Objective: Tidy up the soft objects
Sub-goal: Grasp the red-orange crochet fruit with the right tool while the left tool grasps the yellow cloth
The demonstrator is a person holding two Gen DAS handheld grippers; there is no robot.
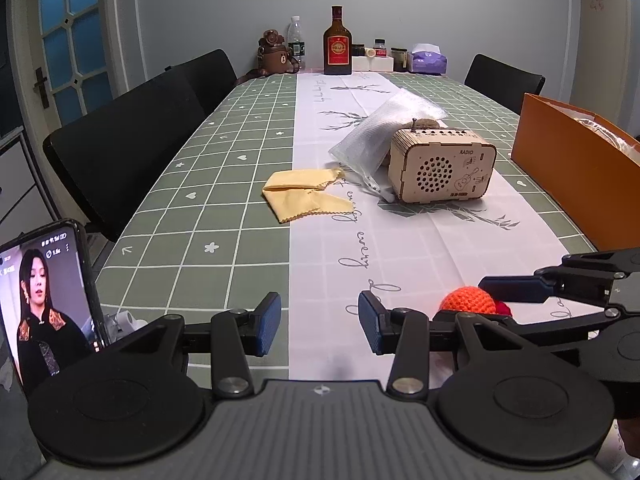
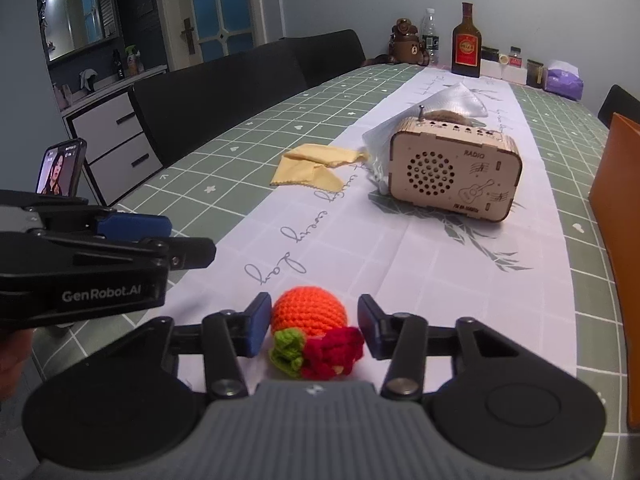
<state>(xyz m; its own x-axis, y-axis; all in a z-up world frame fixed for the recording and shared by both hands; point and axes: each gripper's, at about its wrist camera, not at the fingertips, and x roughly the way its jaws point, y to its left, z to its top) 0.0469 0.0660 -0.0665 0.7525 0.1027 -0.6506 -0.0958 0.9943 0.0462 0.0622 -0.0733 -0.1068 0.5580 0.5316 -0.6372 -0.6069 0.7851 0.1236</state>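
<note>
A crochet toy [image 2: 308, 312] made of an orange ball with green and red yarn bits lies on the white runner near the table's front edge. My right gripper [image 2: 314, 326] straddles it. One blue pad rests against the ball and the other against the red yarn, so the jaws are shut on the toy. The left wrist view shows the same toy [image 1: 466, 300] under the right gripper's upper pad [image 1: 512, 284]. My left gripper [image 1: 320, 324] hovers just left of it, open with nothing between its fingers. A yellow cloth [image 1: 308, 196] lies crumpled farther up the table.
A wooden radio [image 1: 444, 168] stands mid-table against a bubble-wrap bag [image 1: 384, 132]. An orange box [image 1: 572, 160] sits at the right edge. A phone [image 1: 44, 300] is propped at the front left. Bottles, jars and a tissue pack [image 1: 428, 60] line the far end. Black chairs [image 1: 132, 140] flank the table.
</note>
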